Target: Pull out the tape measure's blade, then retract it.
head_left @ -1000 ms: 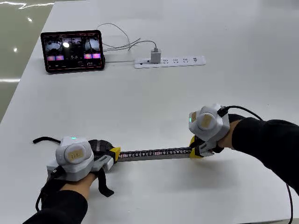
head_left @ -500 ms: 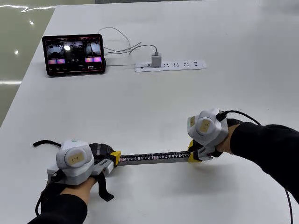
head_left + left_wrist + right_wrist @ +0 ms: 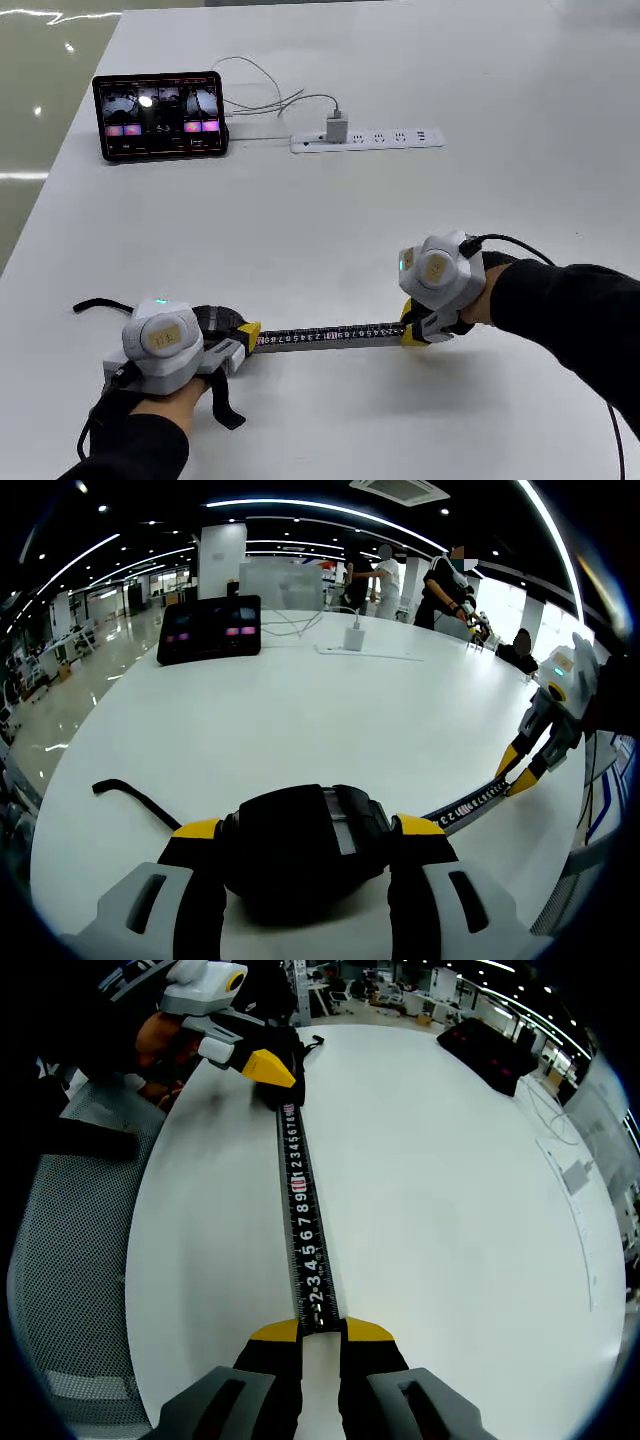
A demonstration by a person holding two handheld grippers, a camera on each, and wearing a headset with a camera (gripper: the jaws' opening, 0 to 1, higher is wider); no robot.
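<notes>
Two grippers, one extended tape measure

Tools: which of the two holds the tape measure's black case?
The left tool, its jaws around the black case; the right tool instead pinches the end of the pulled-out blade.

The table was finished in smooth, matt white. The tape measure's case was seen as dull black plastic, the blade as a dark, faintly glossy strip. At the upper left, a glossy screen was shown by the tablet, and a polished sheen by the floor.
</notes>
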